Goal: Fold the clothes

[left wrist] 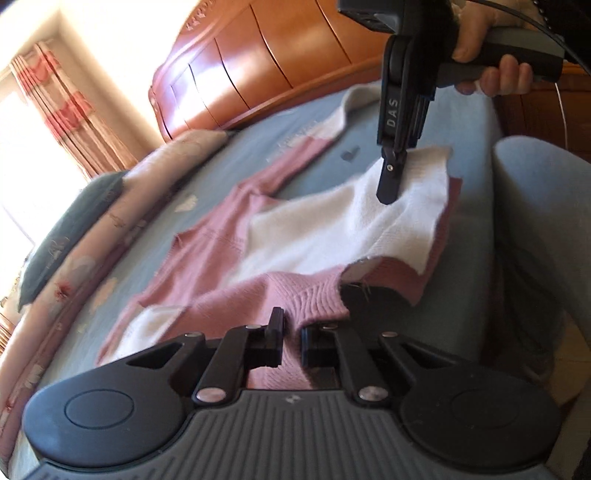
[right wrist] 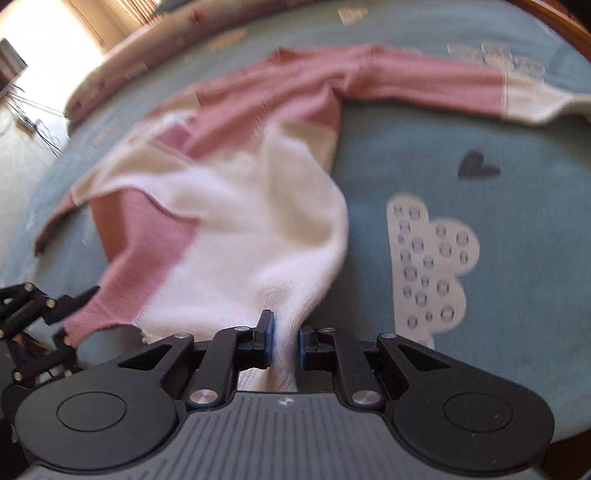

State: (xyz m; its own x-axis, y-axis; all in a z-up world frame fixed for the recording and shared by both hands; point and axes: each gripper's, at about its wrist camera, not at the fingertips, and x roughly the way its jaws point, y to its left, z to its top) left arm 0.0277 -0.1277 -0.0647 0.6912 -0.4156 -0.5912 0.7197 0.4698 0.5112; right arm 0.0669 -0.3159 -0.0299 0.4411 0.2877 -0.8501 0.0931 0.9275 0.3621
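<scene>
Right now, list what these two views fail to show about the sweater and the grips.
- Sweater hem: left wrist view, hidden behind the left gripper, shut on pink knit.
- Far sleeve cuff: right wrist view, motion-blurred.
- Right gripper pad contact on white knit: unclear; fabric fills the gap.
- Person: only a hand, cut off by the top edge.

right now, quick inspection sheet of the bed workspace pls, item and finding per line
surface: blue bedsheet printed with clouds and a heart
job's things: pink and white sweater spread out, one sleeve stretched away
clutter: dark pillow and floral quilt along the bed edge
grippers: left gripper shut on the pink ribbed edge; right gripper pinching the white part
cables: black cable behind the right hand
surroundings: wooden headboard, striped curtains
</scene>
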